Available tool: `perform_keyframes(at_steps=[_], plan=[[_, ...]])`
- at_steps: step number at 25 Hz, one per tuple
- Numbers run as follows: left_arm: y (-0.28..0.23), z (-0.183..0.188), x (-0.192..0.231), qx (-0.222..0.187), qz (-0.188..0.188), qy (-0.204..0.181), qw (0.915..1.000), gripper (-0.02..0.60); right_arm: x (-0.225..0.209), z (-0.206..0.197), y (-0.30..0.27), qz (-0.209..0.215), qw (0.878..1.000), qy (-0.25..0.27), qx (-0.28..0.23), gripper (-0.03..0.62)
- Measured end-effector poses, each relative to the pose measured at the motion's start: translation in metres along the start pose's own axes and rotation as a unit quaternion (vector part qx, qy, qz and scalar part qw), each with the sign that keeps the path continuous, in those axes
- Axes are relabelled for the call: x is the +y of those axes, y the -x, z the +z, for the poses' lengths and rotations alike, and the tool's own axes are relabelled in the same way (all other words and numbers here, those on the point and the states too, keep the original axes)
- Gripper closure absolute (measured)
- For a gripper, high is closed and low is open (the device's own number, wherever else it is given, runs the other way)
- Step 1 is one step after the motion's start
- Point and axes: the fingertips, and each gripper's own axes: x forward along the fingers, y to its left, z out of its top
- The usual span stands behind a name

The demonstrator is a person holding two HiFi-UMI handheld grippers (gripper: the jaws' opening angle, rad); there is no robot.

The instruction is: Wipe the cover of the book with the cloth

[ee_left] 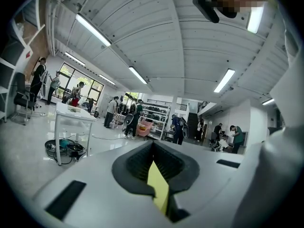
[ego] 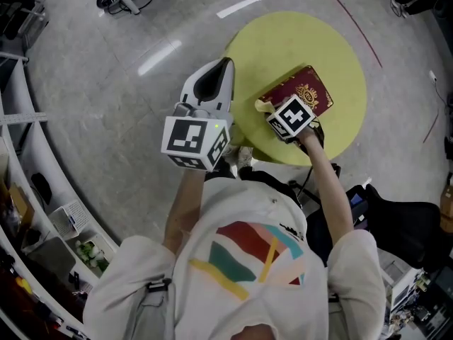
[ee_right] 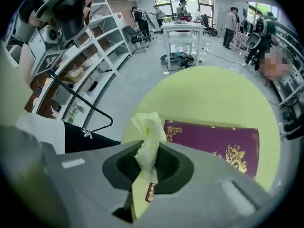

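A maroon book (ego: 306, 91) with gold print lies flat on the round yellow table (ego: 283, 41). My right gripper (ego: 277, 113) points steeply down over the book's near-left corner and is shut on a crumpled pale yellow cloth (ego: 263, 106). In the right gripper view the cloth (ee_right: 148, 139) sticks up from between the jaws (ee_right: 145, 175), with the book (ee_right: 223, 144) just beyond on the table (ee_right: 213, 91). My left gripper (ego: 226, 64) is held level above the table's left edge, away from the book. Its jaws (ee_left: 154, 151) are shut with nothing between them.
Shelving (ego: 42, 190) with boxes curves along the left. Beyond the table, a white table (ee_right: 183, 30) stands with cables (ee_right: 178, 58) on the floor under it, and several people stand further off. A red line (ego: 354, 20) crosses the grey floor beyond the table.
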Motion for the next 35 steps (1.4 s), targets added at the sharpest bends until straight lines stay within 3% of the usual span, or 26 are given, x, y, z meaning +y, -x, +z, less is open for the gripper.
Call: perform_keyframes(at_steps=[6,18,24,28,35], plan=[[-0.001,0.003,0.002,-0.005,0.0,-0.001,1.0,0.566,-0.01,0.006,0.013,-0.013,1.0,0.007,-0.013,0.566],[-0.008,0.011,-0.006,-0.01,-0.008,-0.006,0.9999,0.566,-0.086,0.036,0.094,-0.144,0.986,0.045,-0.066,0.566],[-0.011,0.016,-0.007,-0.01,-0.01,-0.005,0.9999,0.566,-0.094,0.035,0.106,-0.154,0.985,0.046,-0.063,0.566],[-0.013,0.011,-0.008,-0.004,-0.008,-0.004,0.9999,0.566,-0.109,0.031,0.104,-0.165,0.983,0.065,-0.041,0.566],[-0.011,-0.004,-0.003,0.017,0.012,-0.005,0.9998,0.566,-0.164,0.026,0.08,-0.16,0.97,0.17,0.068,0.566]])
